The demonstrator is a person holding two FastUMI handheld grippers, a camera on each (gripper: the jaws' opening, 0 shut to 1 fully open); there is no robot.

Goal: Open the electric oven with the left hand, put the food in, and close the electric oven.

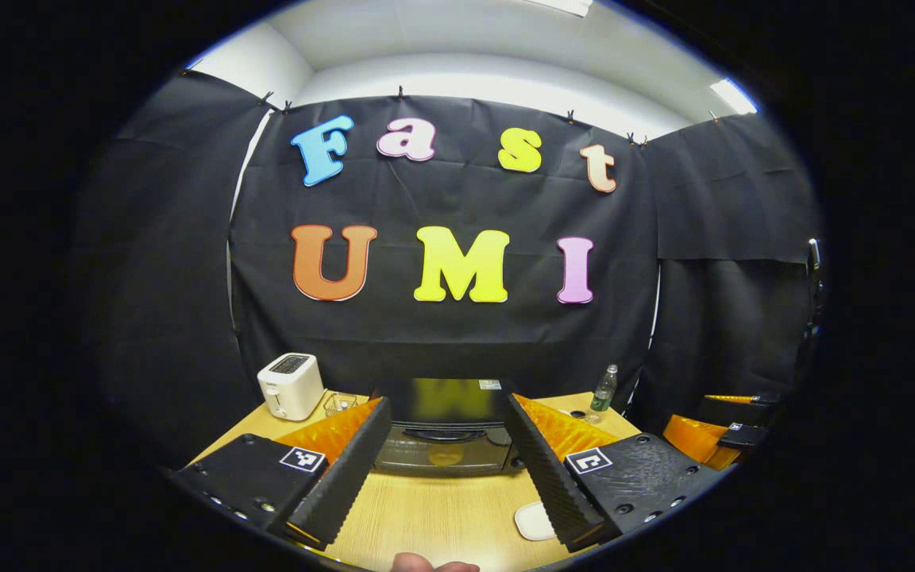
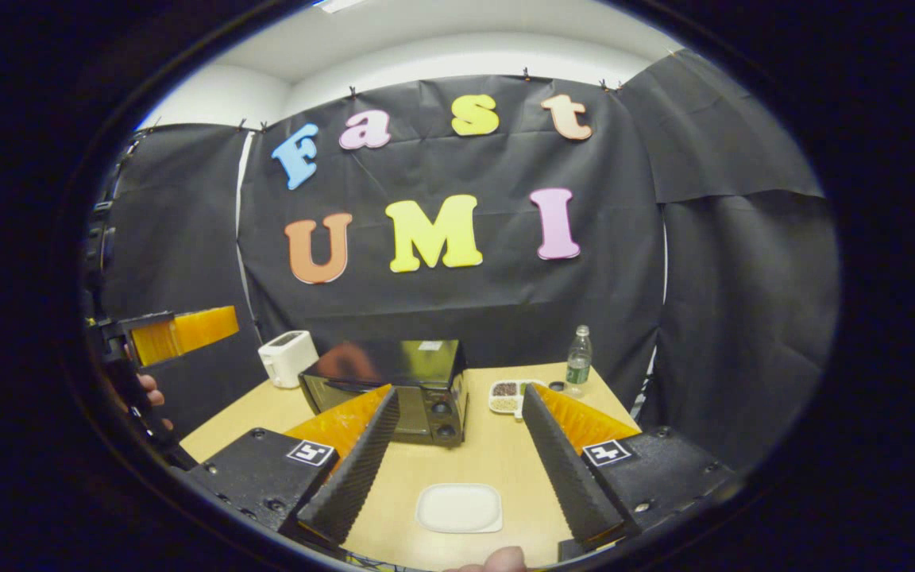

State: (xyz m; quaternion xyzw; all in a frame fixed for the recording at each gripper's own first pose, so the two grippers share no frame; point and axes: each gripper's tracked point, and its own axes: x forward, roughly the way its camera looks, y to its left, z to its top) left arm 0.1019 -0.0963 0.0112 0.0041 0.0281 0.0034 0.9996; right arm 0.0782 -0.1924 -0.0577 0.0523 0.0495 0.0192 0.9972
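Two grippers poised before a closed oven [image 1: 443,433].
Left gripper [image 1: 443,469] and right gripper [image 2: 457,453] both gape wide, holding nothing; a white plate [image 2: 458,508] lies on the table [image 2: 497,457].

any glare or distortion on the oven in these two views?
Left gripper view: the oven has a yellowish reflection across its top and glare on the door glass; fisheye bows the table edges. Right gripper view: a reddish reflection sits on the oven top, the white plate is evenly lit, both views sharp.
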